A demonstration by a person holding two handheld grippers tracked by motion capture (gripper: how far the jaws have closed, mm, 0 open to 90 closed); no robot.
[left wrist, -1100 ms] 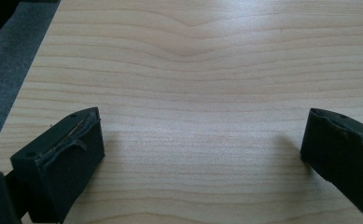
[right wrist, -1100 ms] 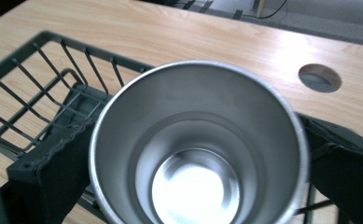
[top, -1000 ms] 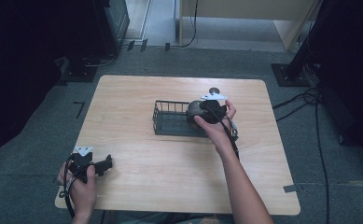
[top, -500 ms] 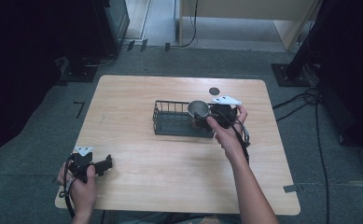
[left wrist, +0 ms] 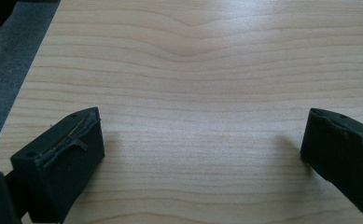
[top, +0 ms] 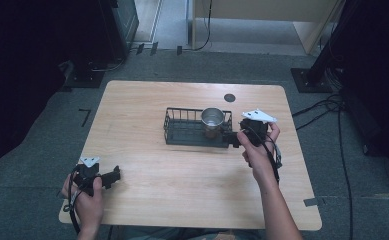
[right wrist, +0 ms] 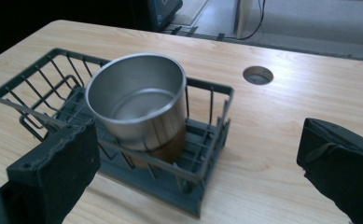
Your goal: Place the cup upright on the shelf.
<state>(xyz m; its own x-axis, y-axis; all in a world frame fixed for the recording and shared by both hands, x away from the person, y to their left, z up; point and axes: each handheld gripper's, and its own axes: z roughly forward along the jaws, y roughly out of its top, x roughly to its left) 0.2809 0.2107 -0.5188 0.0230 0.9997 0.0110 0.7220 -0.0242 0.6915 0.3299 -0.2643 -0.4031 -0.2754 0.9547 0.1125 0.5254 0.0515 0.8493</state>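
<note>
A steel cup (top: 212, 119) (right wrist: 137, 102) stands mouth up in the right end of a dark wire rack (top: 182, 132) (right wrist: 30, 88) at the middle of the wooden table, and it looks slightly tilted. My right gripper (top: 231, 137) (right wrist: 198, 144) is just right of the rack, its jaws open and pointing at the cup with nothing between them. At the front left, my left gripper (top: 115, 174) (left wrist: 202, 135) rests low over bare wood, open and empty.
A round cable hole (top: 229, 97) (right wrist: 257, 74) lies in the table behind the rack. The table's left edge (left wrist: 25, 84) runs close to my left gripper, with grey carpet beyond. Dark stands and cables (top: 332, 107) sit on the floor at the right.
My right gripper let go of the cup and drew back to the right, out of the rack. The cup stays in the rack's right end. The left gripper has not moved.
</note>
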